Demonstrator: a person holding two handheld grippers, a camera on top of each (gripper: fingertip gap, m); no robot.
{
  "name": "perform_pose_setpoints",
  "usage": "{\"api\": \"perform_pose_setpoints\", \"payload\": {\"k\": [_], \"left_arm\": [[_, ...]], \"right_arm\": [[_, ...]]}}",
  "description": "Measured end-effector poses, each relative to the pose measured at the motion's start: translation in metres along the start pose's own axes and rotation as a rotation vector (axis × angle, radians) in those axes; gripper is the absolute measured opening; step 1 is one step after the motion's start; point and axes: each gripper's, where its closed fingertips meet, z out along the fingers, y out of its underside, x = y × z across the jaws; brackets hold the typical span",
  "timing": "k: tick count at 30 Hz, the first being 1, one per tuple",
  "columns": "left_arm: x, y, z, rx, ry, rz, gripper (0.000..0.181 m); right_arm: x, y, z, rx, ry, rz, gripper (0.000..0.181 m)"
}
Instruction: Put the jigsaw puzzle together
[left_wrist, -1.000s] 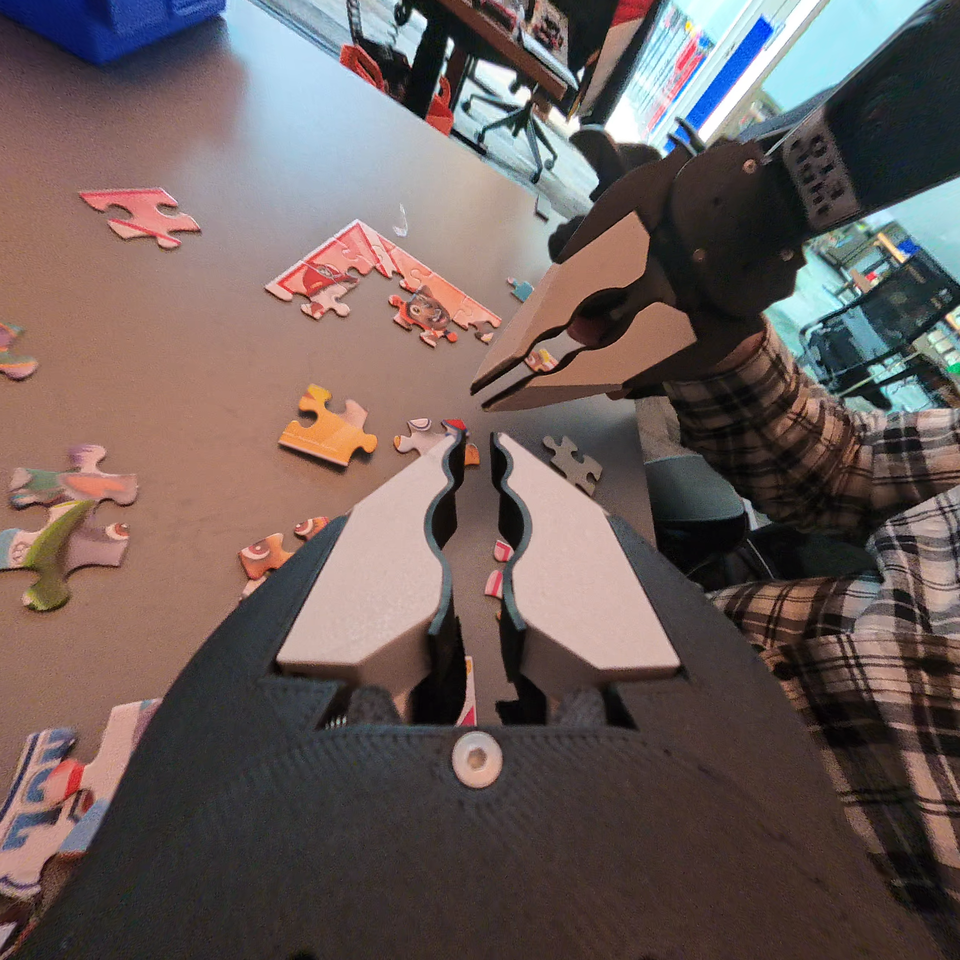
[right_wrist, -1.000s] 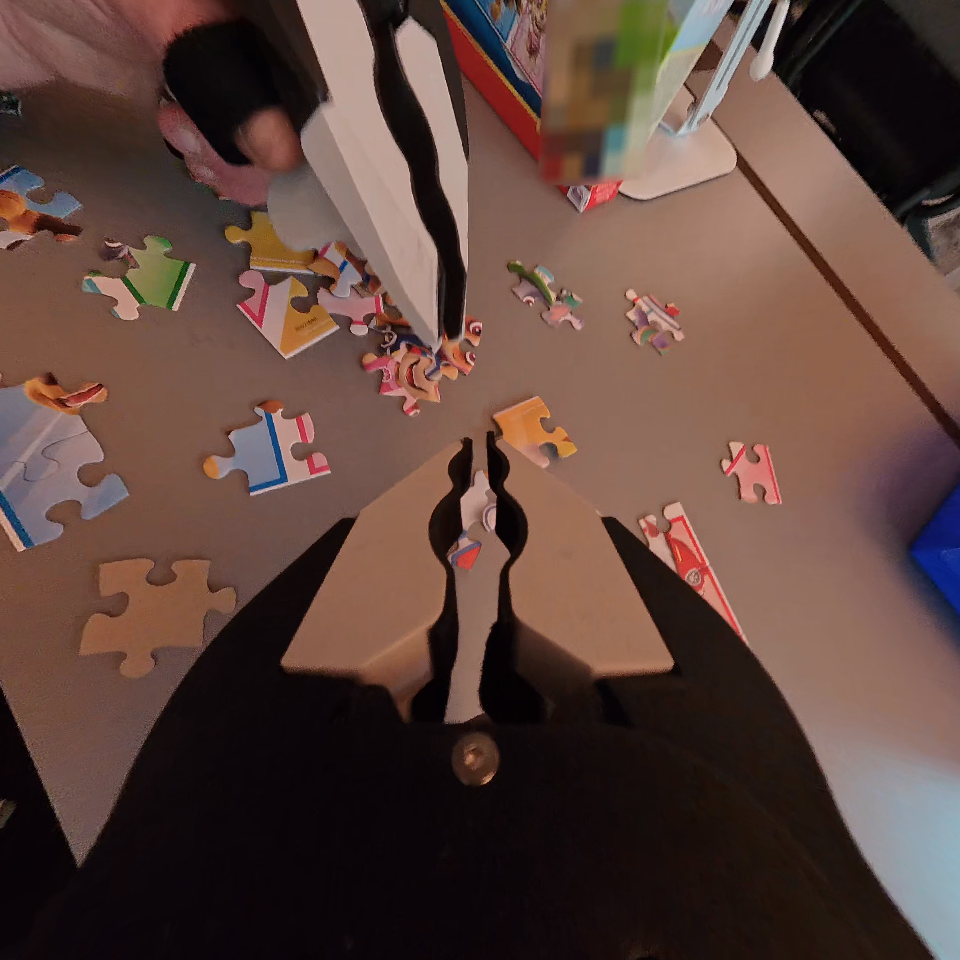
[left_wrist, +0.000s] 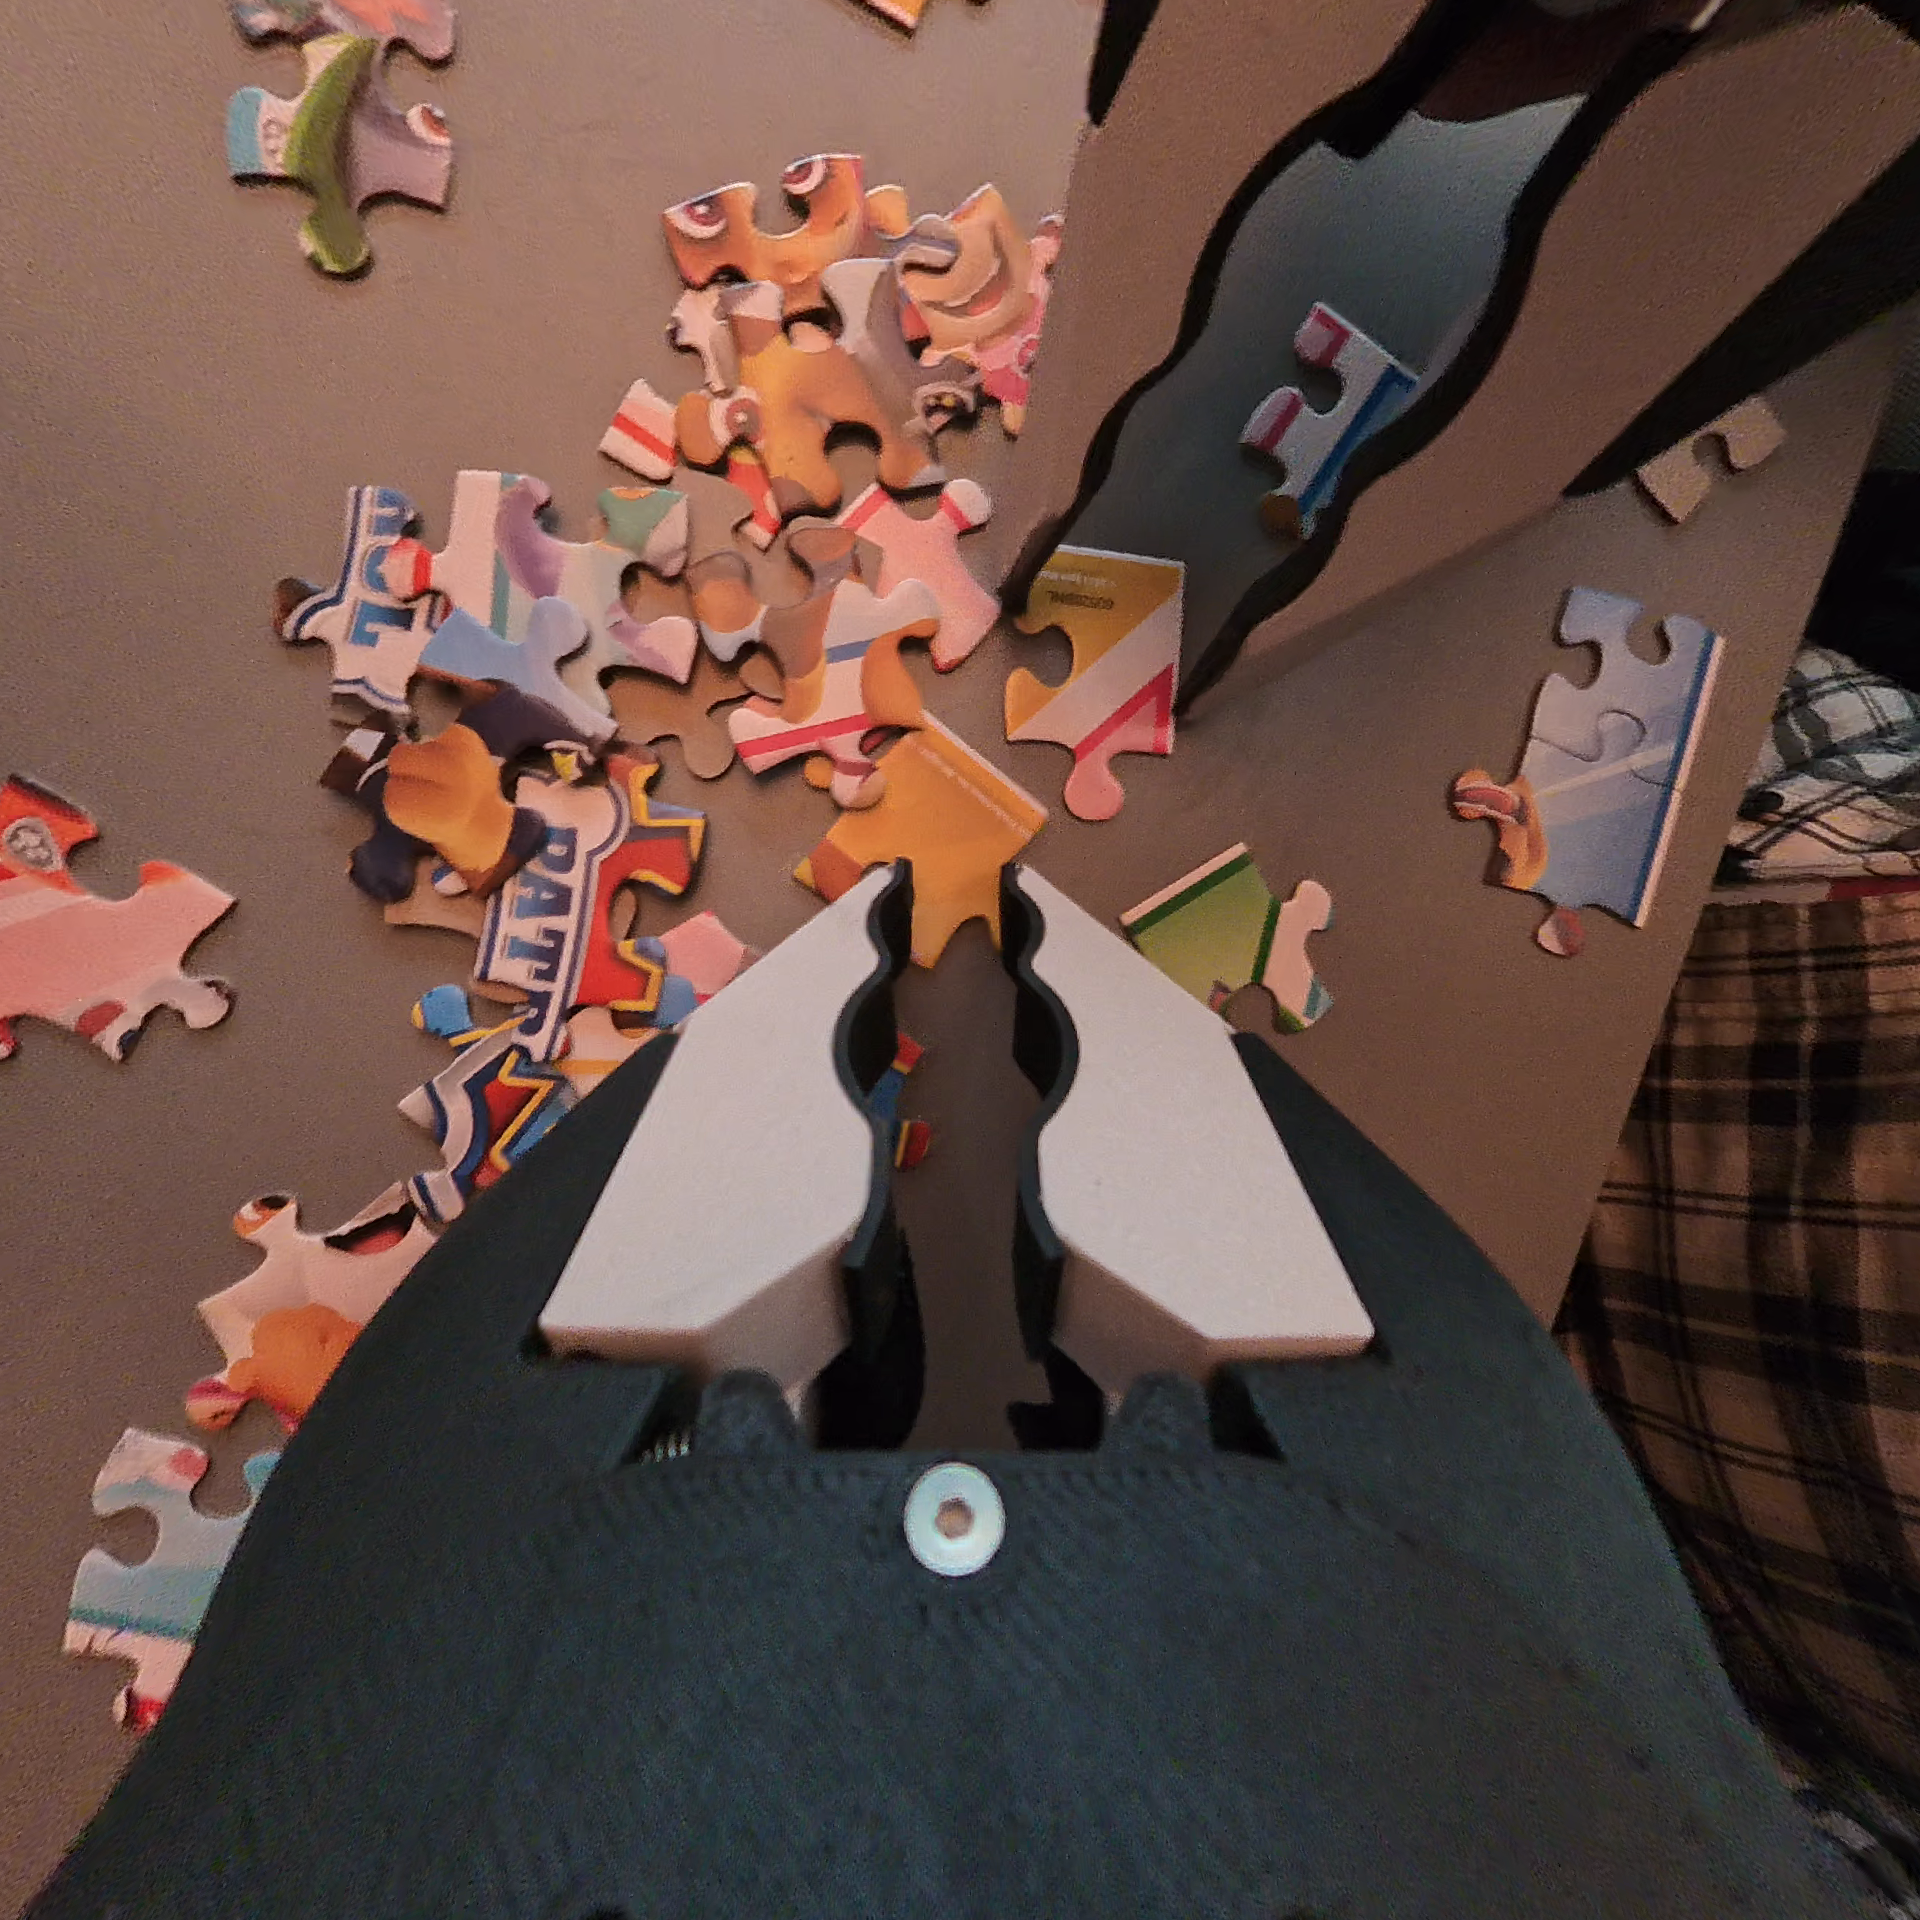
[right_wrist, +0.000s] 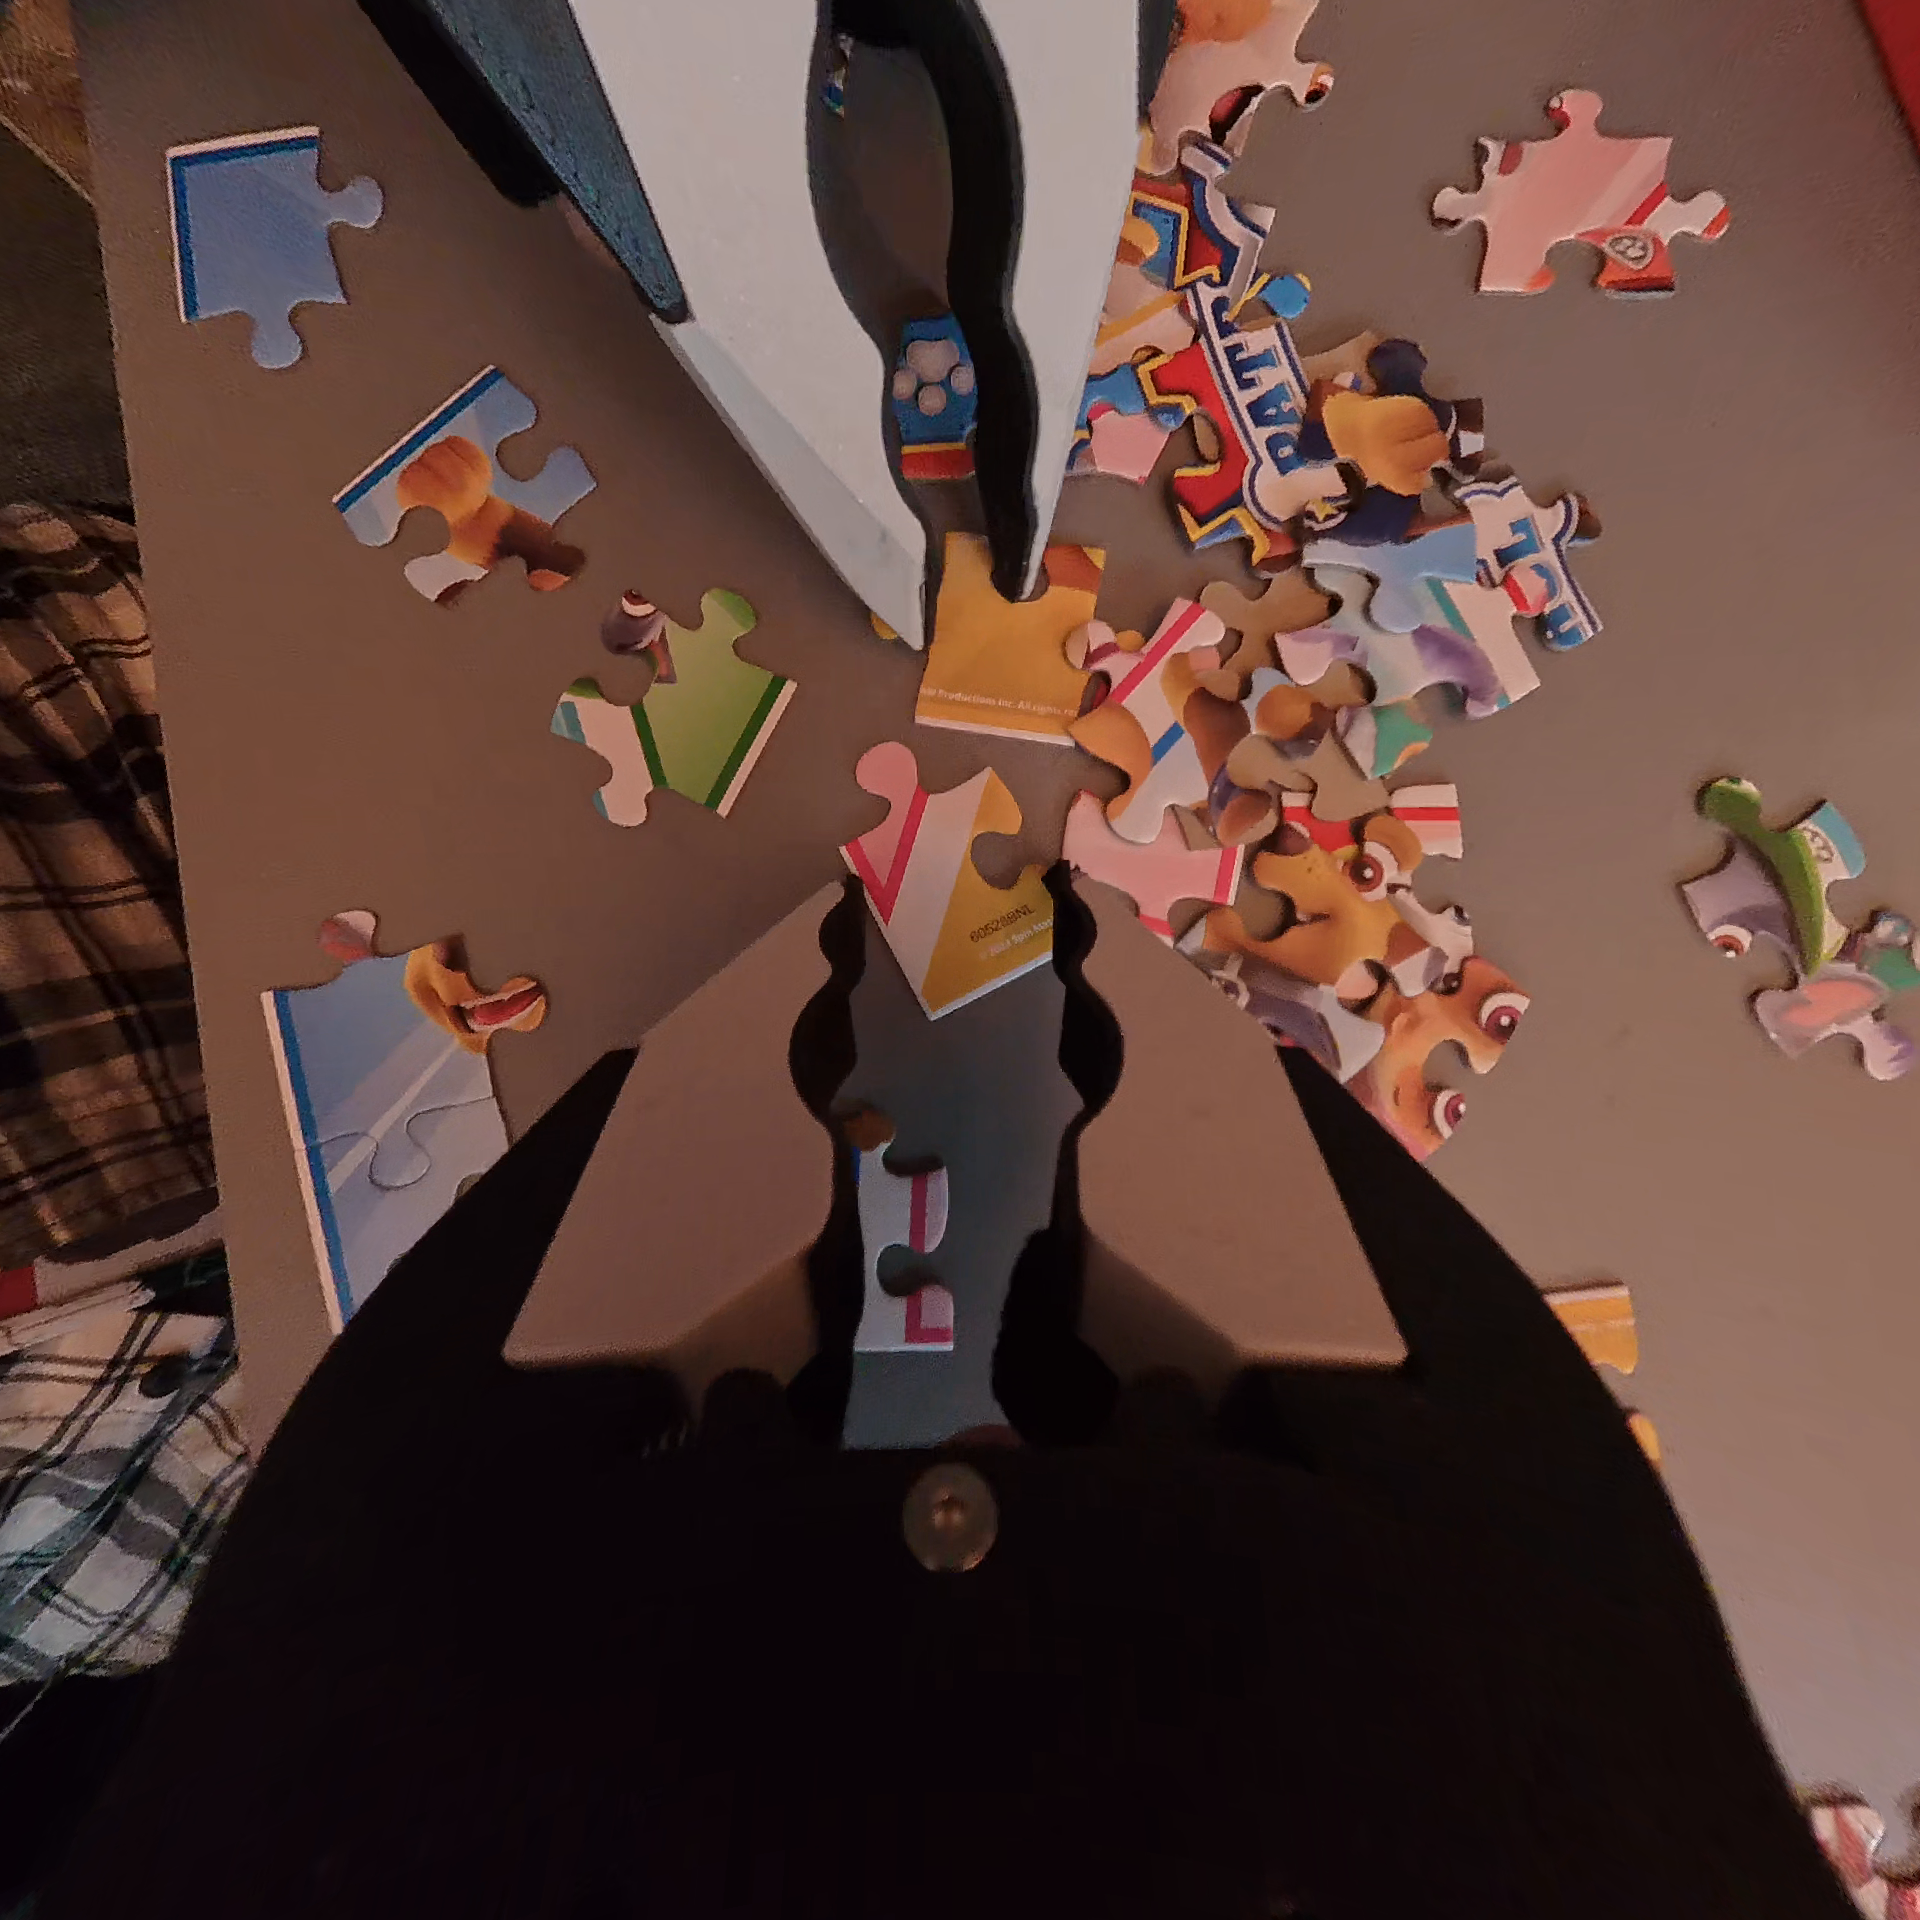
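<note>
Left gripper (left_wrist: 951, 904) and right gripper (right_wrist: 956, 914), both unclenched, straddle yellow pieces; each should centre its piece before closing.

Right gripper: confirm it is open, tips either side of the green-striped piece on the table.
Wrong piece: the right wrist view shows the right gripper open, tips either side of the yellow-and-pink piece on the table.

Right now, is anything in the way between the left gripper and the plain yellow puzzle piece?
Nothing visible is. The open left gripper has its tips right at the yellow piece, with only bare table near them. The pile of pieces lies off to one side.
</note>
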Motion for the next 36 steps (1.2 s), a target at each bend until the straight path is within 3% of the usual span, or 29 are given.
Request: {"api": "perform_pose_setpoints", "payload": {"k": [4, 5, 7, 11, 14, 22, 25, 31, 36], "left_arm": [[0.013, -0.003, 0.005, 0.000, 0.058, 0.036, 0.004], [0.016, -0.004, 0.006, 0.000, 0.068, 0.043, 0.002], [0.024, -0.006, 0.009, 0.000, 0.098, 0.059, 0.001], [0.037, -0.009, 0.012, -0.007, 0.136, 0.084, 0.007], [0.050, -0.012, 0.016, -0.004, 0.181, 0.111, 0.007], [0.039, -0.015, 0.012, 0.011, 0.113, 0.109, 0.018], [0.049, -0.018, 0.017, 0.003, 0.119, 0.135, 0.017], [0.063, -0.022, 0.021, 0.007, 0.141, 0.155, 0.015], [0.058, -0.023, 0.020, 0.014, 0.096, 0.149, 0.016]], "right_arm": [[-0.005, 0.010, -0.009, -0.033, -0.005, -0.003, 0.033], [-0.006, 0.012, -0.011, -0.038, -0.010, 0.002, 0.024], [-0.008, 0.018, -0.015, -0.051, -0.022, 0.015, 0.015], [-0.007, 0.034, -0.026, -0.089, -0.008, 0.051, 0.015], [-0.005, 0.046, -0.036, -0.133, 0.008, 0.079, 0.020], [-0.004, 0.053, -0.040, -0.116, 0.064, 0.106, 0.048], [-0.006, 0.050, -0.038, -0.083, 0.060, 0.085, 0.031], [-0.014, 0.056, -0.045, -0.097, 0.026, 0.006, 0.024], [-0.005, 0.063, -0.049, -0.110, 0.094, 0.168, 0.051]]}}
